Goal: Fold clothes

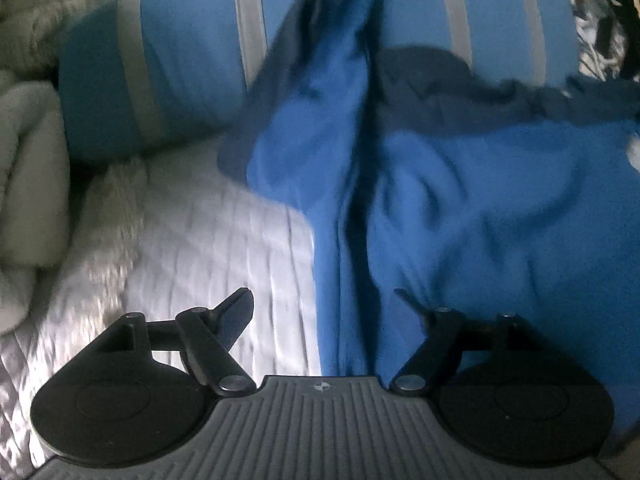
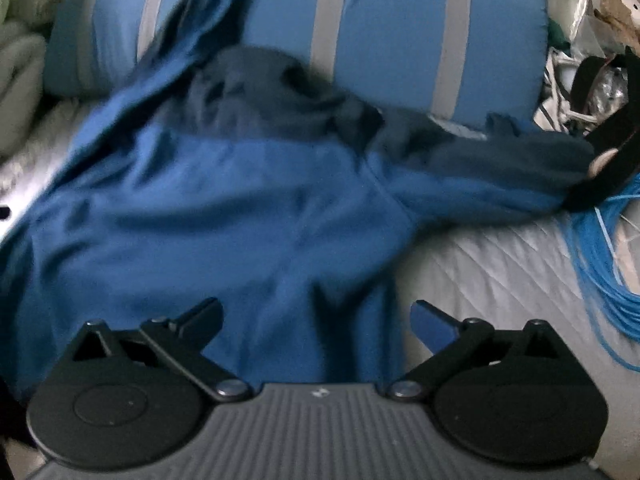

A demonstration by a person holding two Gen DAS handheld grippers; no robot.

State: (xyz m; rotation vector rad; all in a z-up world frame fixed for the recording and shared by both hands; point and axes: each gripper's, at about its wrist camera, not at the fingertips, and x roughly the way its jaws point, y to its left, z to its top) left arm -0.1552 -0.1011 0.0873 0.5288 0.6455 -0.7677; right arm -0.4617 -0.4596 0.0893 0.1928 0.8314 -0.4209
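Note:
A blue hooded garment (image 1: 460,208) with a dark navy yoke and hood lies spread on a white quilted bed (image 1: 208,248). One sleeve (image 1: 332,64) runs up over a blue pillow. In the right wrist view the same garment (image 2: 224,216) fills the middle, its other sleeve (image 2: 500,172) stretching right. My left gripper (image 1: 324,300) is open above the garment's left edge, nothing between its fingers. My right gripper (image 2: 316,312) is open over the garment's lower hem, its right finger over bare quilt.
A blue pillow with grey stripes (image 2: 400,36) lies across the head of the bed. Pale bedding (image 1: 28,176) is bunched at the left. A coil of blue cable (image 2: 600,264), a black strap (image 2: 612,152) and a plush toy (image 2: 616,4) sit at the right.

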